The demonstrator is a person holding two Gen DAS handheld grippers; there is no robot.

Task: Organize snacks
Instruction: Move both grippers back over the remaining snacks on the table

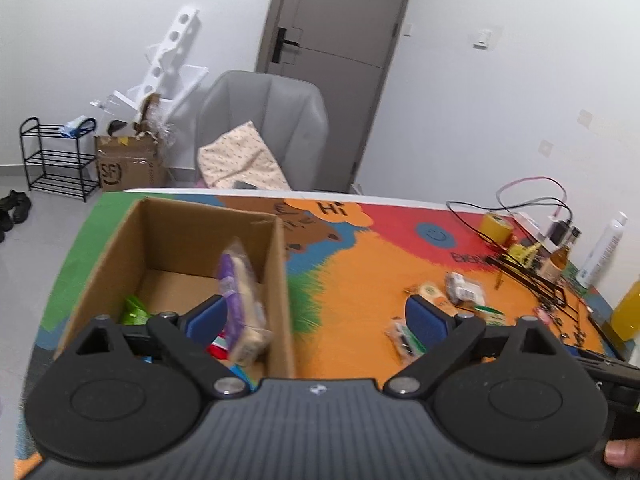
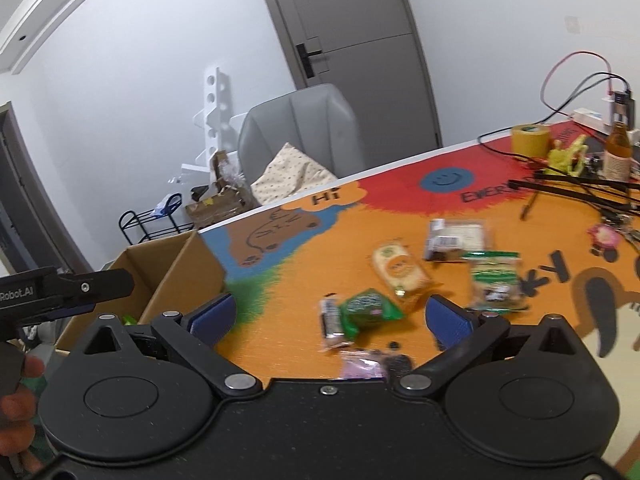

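A brown cardboard box (image 1: 280,280) stands on the left of the colourful table mat. Inside it lie a purple-and-clear cracker pack (image 1: 242,300), a green pack (image 1: 134,310) and a red one (image 1: 218,350). My left gripper (image 1: 316,318) is open and empty, above the box's right wall. My right gripper (image 2: 330,318) is open and empty above loose snacks: a green packet (image 2: 366,308), a yellow-orange packet (image 2: 400,274), a green-white packet (image 2: 496,282), a clear wrapped pack (image 2: 456,238) and a pink pack (image 2: 362,366). The box corner (image 2: 184,268) shows at left.
At the table's far right are a yellow tape roll (image 2: 530,138), a brown bottle (image 2: 618,154), cables and black rods (image 2: 580,190). A white spray bottle (image 1: 604,248) stands at the edge. A grey chair (image 1: 264,128) is behind the table.
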